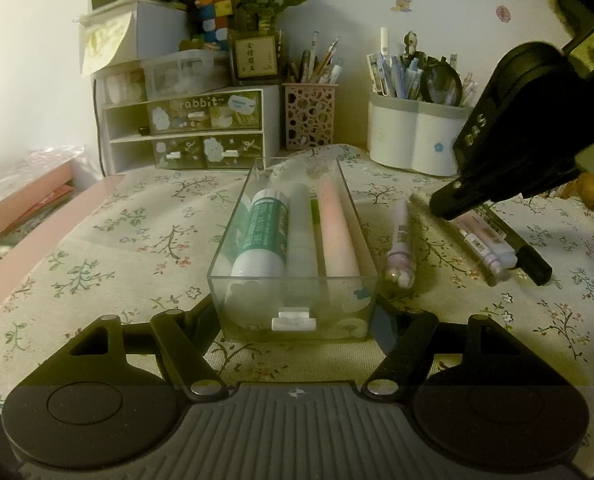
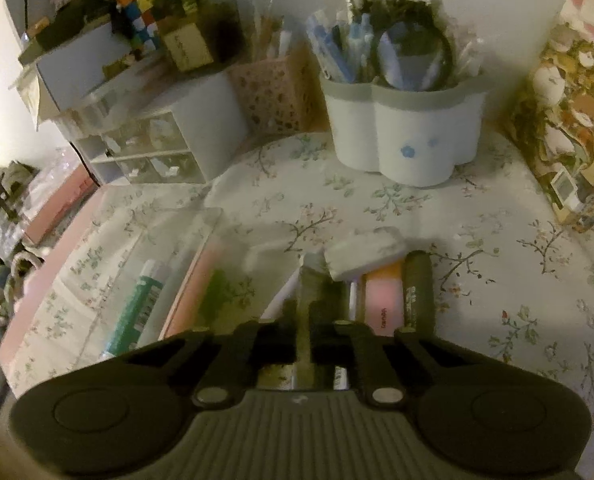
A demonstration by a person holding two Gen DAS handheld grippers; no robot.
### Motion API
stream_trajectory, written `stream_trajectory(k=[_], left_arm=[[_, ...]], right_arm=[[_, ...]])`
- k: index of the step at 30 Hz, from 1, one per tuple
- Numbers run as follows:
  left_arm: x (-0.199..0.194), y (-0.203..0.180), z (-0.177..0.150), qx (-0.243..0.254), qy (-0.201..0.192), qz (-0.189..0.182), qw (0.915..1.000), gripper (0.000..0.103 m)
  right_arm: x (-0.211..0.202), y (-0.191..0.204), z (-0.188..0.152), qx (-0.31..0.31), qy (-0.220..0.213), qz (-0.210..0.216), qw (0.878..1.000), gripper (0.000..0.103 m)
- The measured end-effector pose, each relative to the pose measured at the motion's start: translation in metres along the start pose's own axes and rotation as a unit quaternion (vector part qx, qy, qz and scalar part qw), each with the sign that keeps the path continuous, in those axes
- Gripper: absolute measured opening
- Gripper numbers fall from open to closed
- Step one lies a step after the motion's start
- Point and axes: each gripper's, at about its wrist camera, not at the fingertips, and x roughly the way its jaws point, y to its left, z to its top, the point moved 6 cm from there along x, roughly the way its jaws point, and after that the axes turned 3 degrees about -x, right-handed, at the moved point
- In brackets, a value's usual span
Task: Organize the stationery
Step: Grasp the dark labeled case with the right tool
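Note:
A clear plastic tray (image 1: 233,236) lies on the flowered tablecloth with its near end between the fingers of my left gripper (image 1: 297,316), which is shut on it. Inside lie a green-and-white glue stick (image 1: 263,236), a translucent white tube (image 1: 302,232) and a pink tube (image 1: 337,232). Right of the tray lie a lilac pen (image 1: 400,240), more pens and a black marker (image 1: 531,260). My right gripper (image 2: 306,316) points down over these and is shut on a thin grey pen (image 2: 306,288). A white eraser (image 2: 363,252), a pink block (image 2: 383,296) and a dark marker (image 2: 417,292) lie beside it.
At the back stand a small drawer unit (image 1: 201,132), a pink perforated pen cup (image 1: 309,116) and a white flower-shaped holder (image 1: 413,140) full of pens. A patterned box (image 2: 569,128) stands at the right. Pink books (image 1: 25,204) lie off the cloth's left edge.

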Motion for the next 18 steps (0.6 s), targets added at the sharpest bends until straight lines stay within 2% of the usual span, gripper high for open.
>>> stream_trajectory(k=[9,12,13,14,15,17,18], left_arm=[[0.000,-0.001,-0.001,0.000,-0.002,0.001,1.0000,0.072],[0.000,-0.001,-0.001,-0.001,-0.001,0.002,1.0000,0.072],[0.000,-0.001,-0.001,0.000,-0.001,0.002,1.0000,0.072],[0.000,-0.001,-0.001,0.000,-0.001,0.001,1.0000,0.072],[0.000,-0.001,-0.001,0.000,-0.001,0.001,1.0000,0.072],[0.000,-0.001,-0.001,0.000,-0.001,0.001,1.0000,0.072],[0.000,-0.001,-0.001,0.000,-0.001,0.001,1.0000,0.072]], right_arm=[[-0.002,-0.010,-0.003,0.010,0.004,-0.007,1.000,0.005],[-0.002,0.003,-0.003,-0.027,0.008,-0.012,1.000,0.006],[-0.001,0.008,-0.003,-0.040,0.009,-0.016,0.999,0.010],[0.000,0.014,-0.003,-0.058,0.011,-0.024,0.998,0.022],[0.002,0.019,-0.004,-0.078,0.012,-0.037,0.996,0.040],[0.008,0.030,-0.007,-0.127,0.016,-0.063,0.990,0.051],[0.012,0.034,-0.009,-0.147,0.019,-0.069,0.986,0.051]])
